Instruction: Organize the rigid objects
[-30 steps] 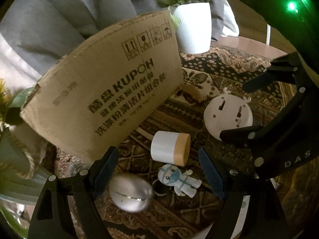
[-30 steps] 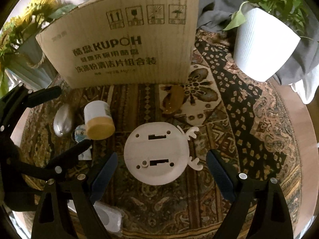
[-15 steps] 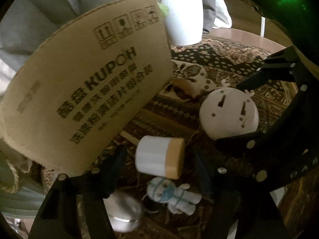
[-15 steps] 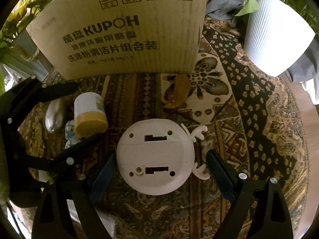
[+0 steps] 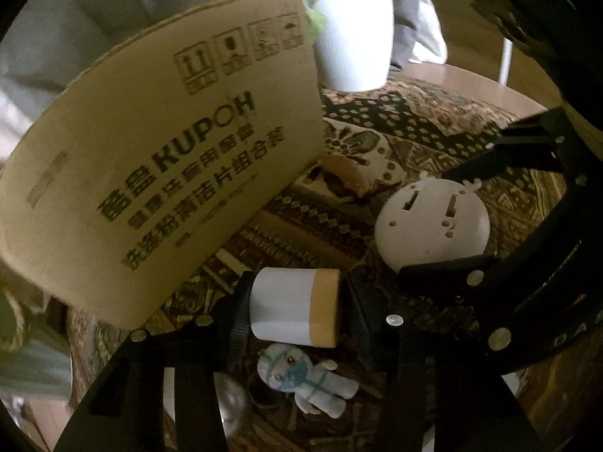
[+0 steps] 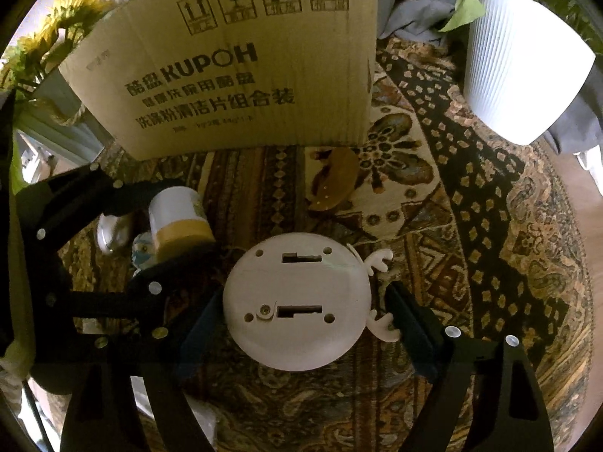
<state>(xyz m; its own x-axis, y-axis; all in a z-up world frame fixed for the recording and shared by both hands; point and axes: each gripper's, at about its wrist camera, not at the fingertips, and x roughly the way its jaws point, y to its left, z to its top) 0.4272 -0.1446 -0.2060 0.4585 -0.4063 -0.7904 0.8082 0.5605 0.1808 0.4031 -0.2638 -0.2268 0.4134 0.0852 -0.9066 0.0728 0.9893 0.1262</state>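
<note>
On my left wrist view the left gripper (image 5: 296, 310) has just been closing, and its fingers (image 5: 237, 316) now press on both ends of the white jar with the tan lid (image 5: 294, 307), which lies on its side at the lower centre of the frame. Just below it, between the gripper arms, lies a small figurine in a white suit and blue mask (image 5: 307, 380), and a silver egg-shaped object (image 5: 231, 406) shows at the bottom, partly hidden behind the left finger.

On my right wrist view the right gripper (image 6: 297, 316) stands wide, its fingers (image 6: 409, 324) flanking the round white disc with antlers (image 6: 297, 301) at the centre of the frame. The jaws have just been closing a little; the left finger looks to be at the disc's rim, while the right one sits beside the lower antler, and I cannot tell whether either pad presses yet.

Everything rests on a patterned cloth (image 6: 471, 263) over the bench. A KUPOH cardboard box (image 6: 233, 60) fills the upper left, a small brown object (image 6: 333, 180) lies just below its right corner, and a ribbed white plant pot (image 6: 524, 83) stands at the upper right. Yellow flowers (image 6: 49, 45) show at the far left edge.
</note>
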